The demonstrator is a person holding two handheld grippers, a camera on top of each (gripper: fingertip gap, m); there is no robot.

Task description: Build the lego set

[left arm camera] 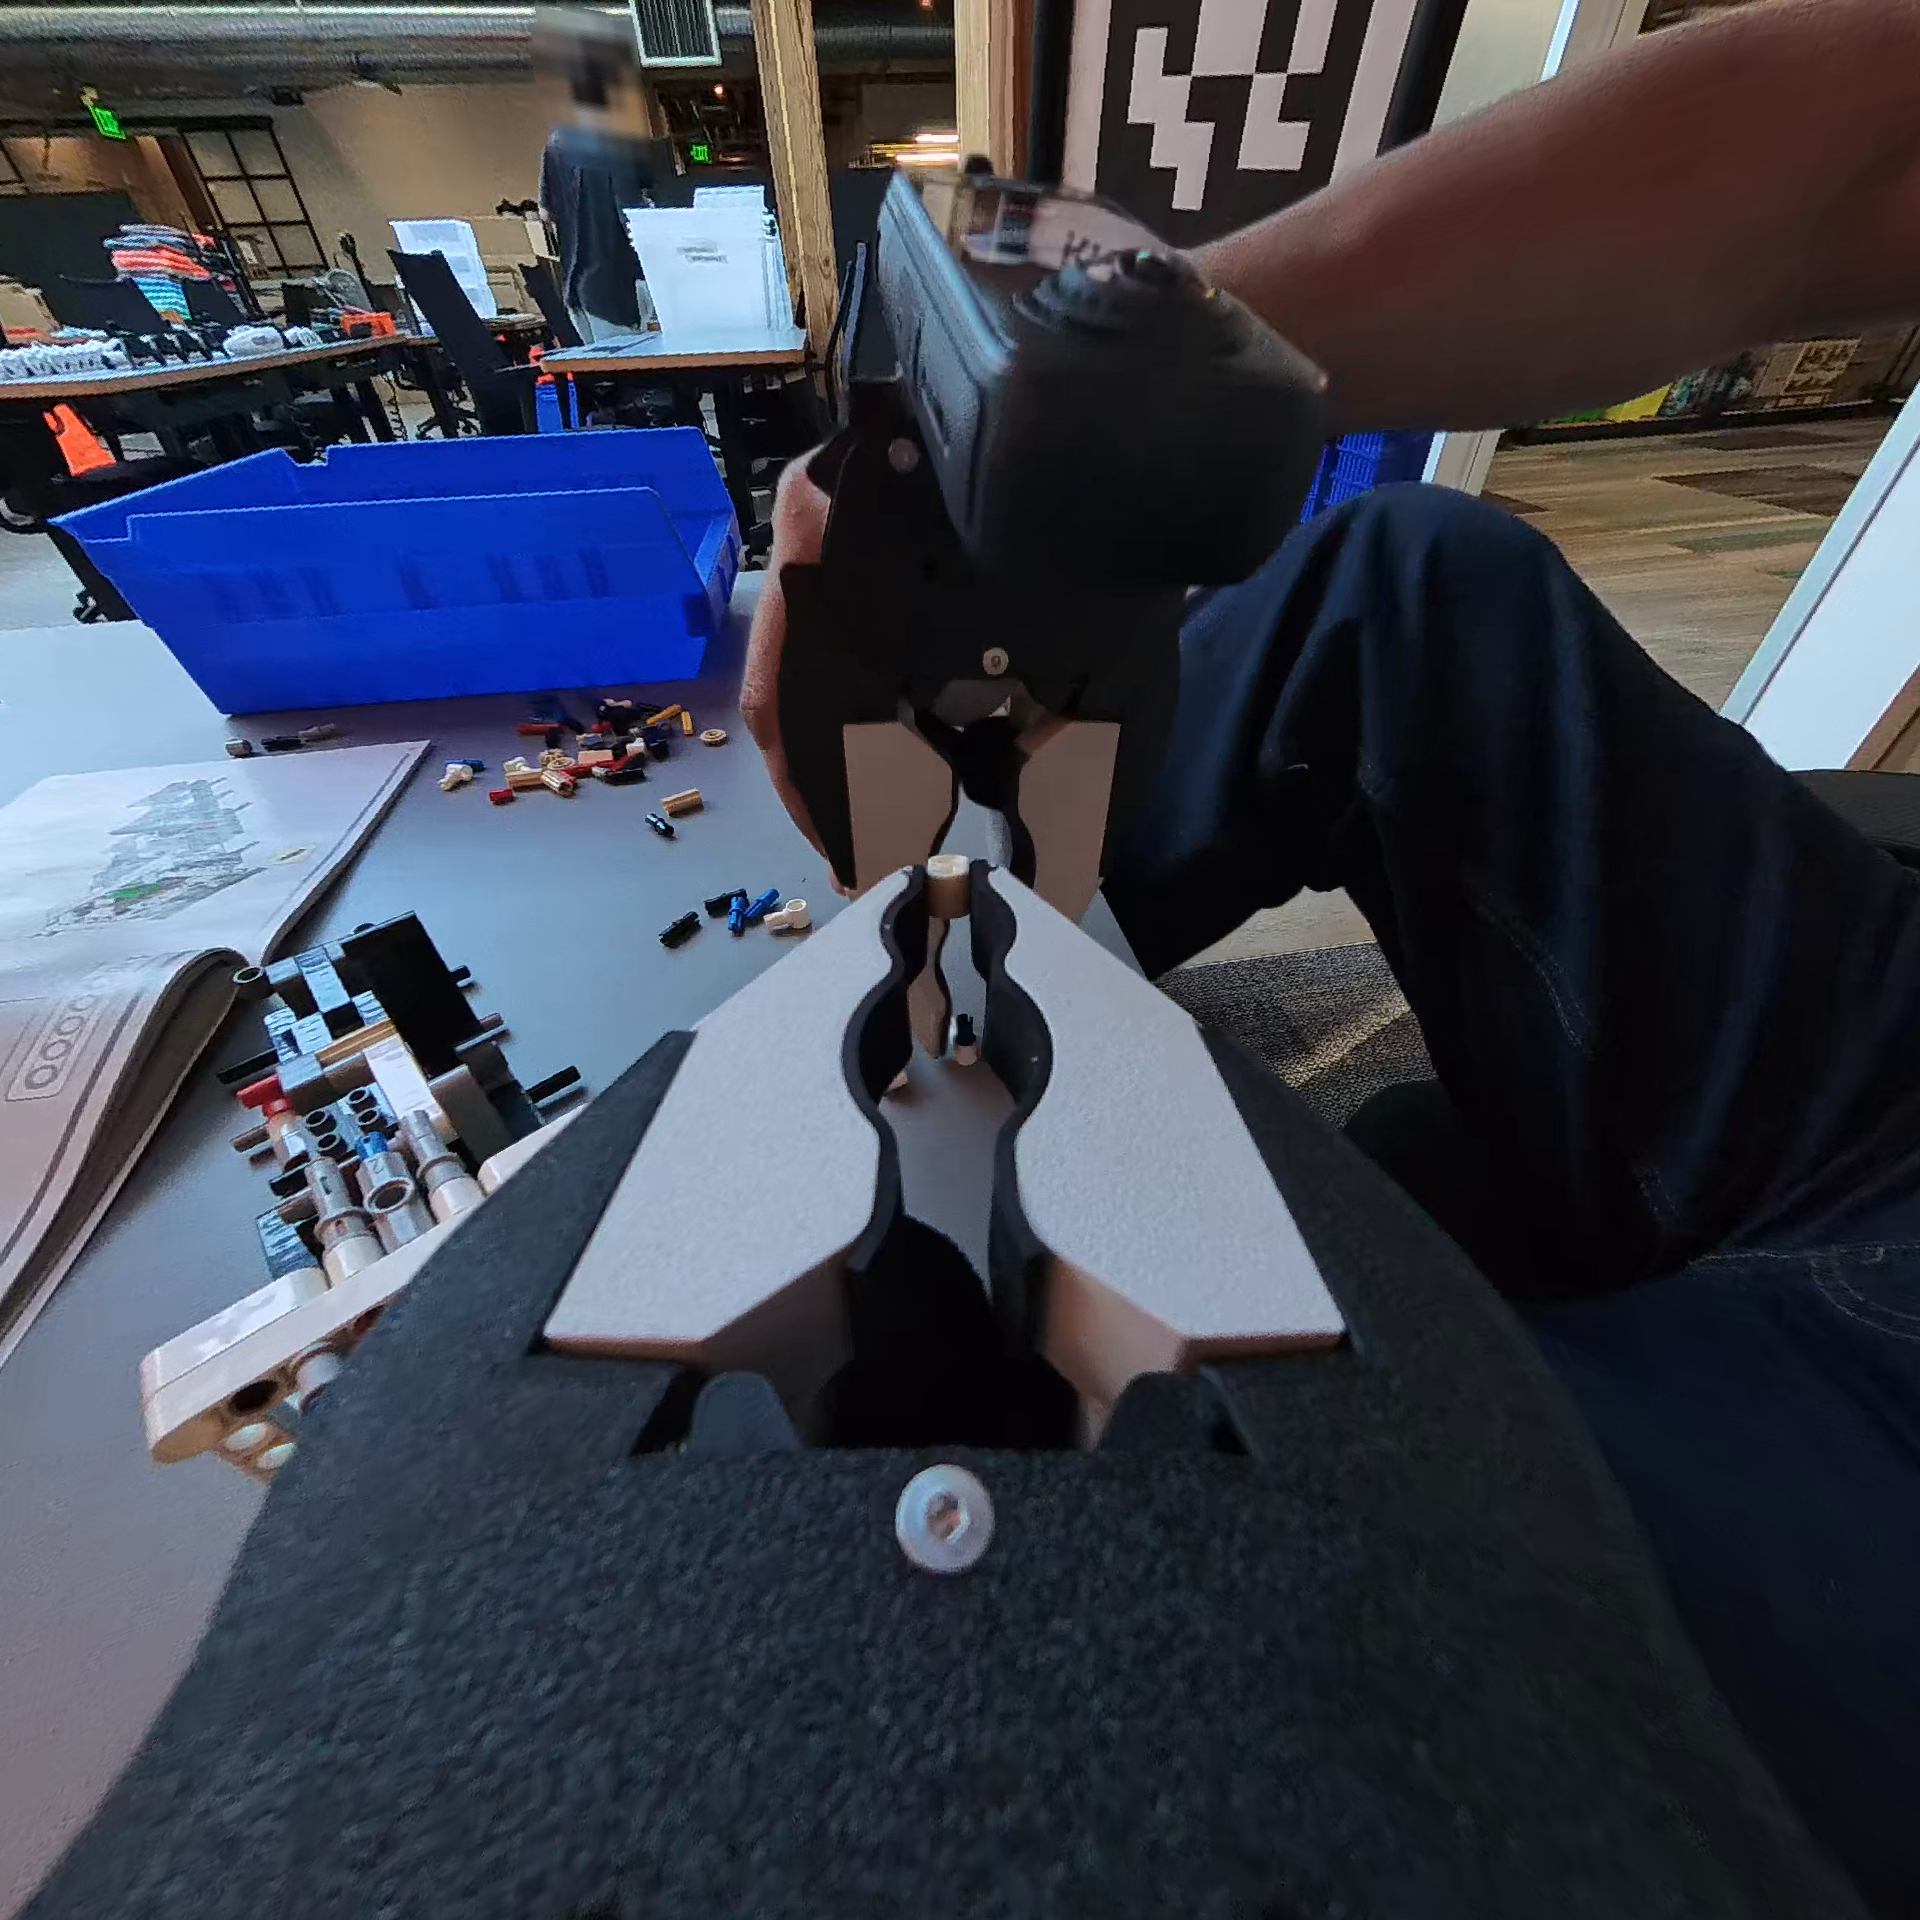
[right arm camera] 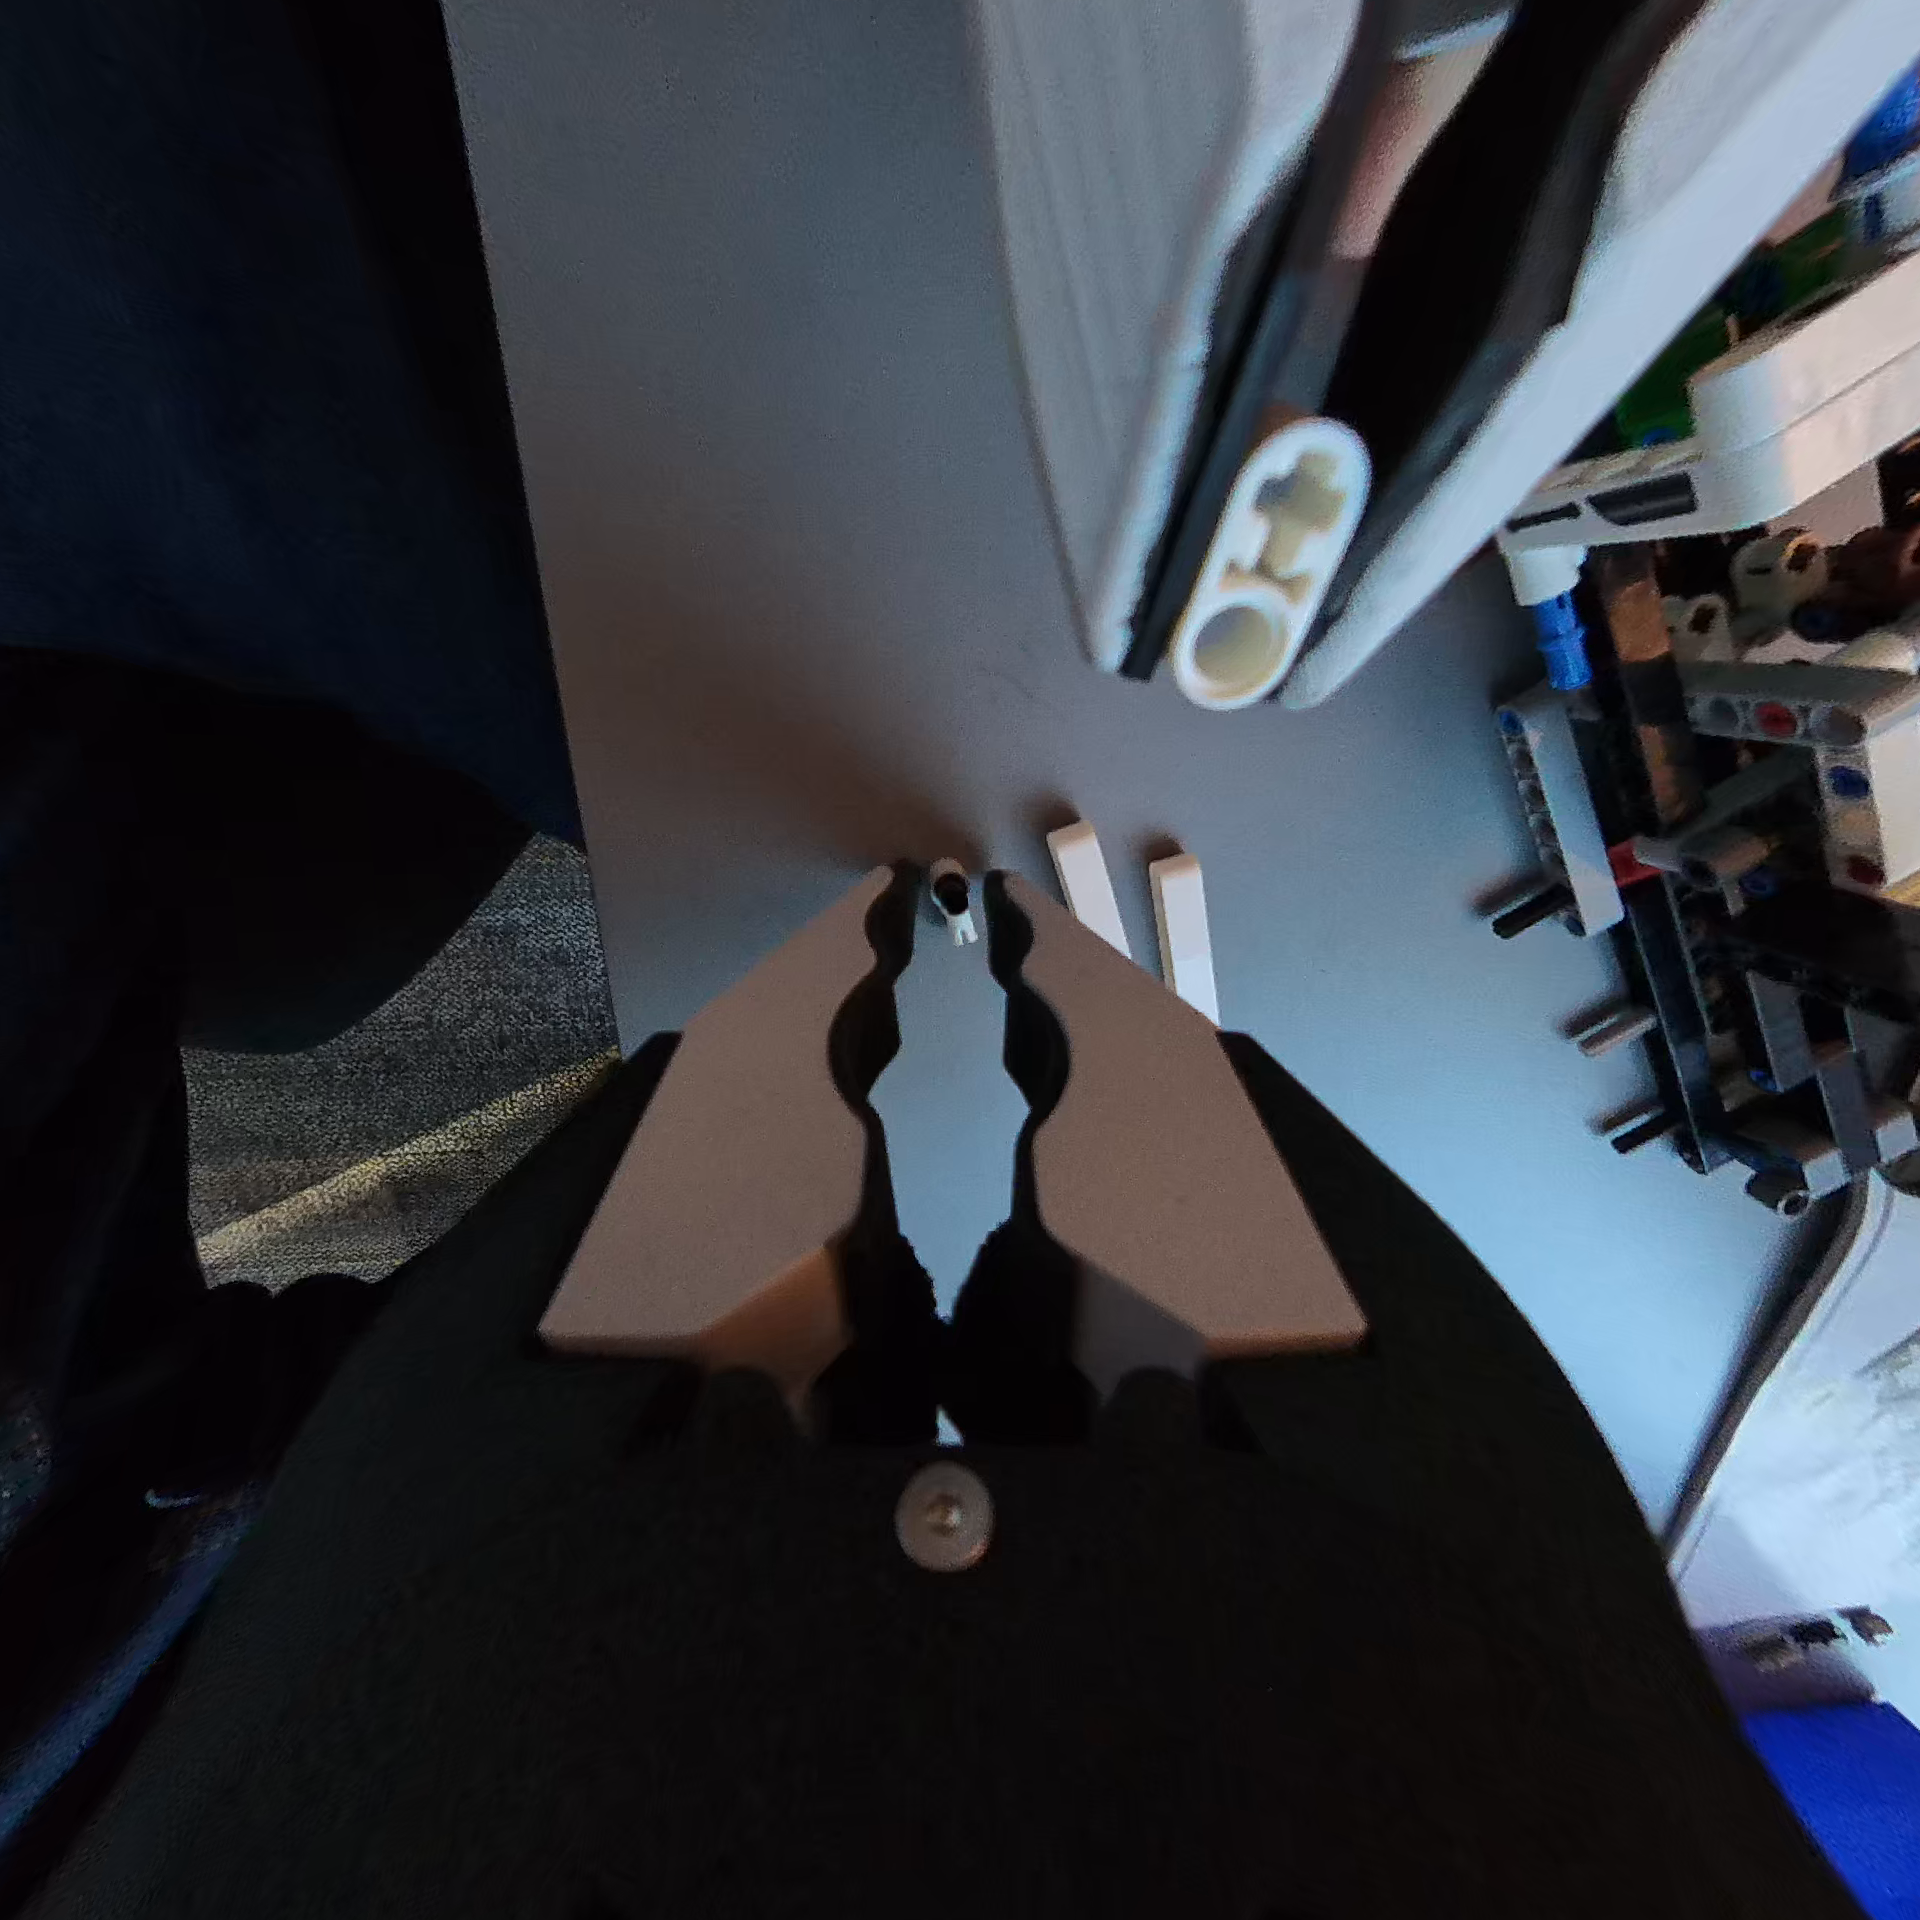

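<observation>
My left gripper is shut on a small tan-white two-hole lego beam, which shows end-on in the right wrist view. My right gripper points straight down at the grey table, fingers slightly apart. They straddle a tiny white connector with a black pin, which also shows through the left fingers. The right gripper's black body hangs just beyond the left fingertips. The partly built lego model lies to the left, and at the right in the right wrist view.
Two white lego bars lie beside the connector. Loose small pieces are scattered before a blue bin. An open instruction booklet lies at the left. A person's leg is past the table's near edge.
</observation>
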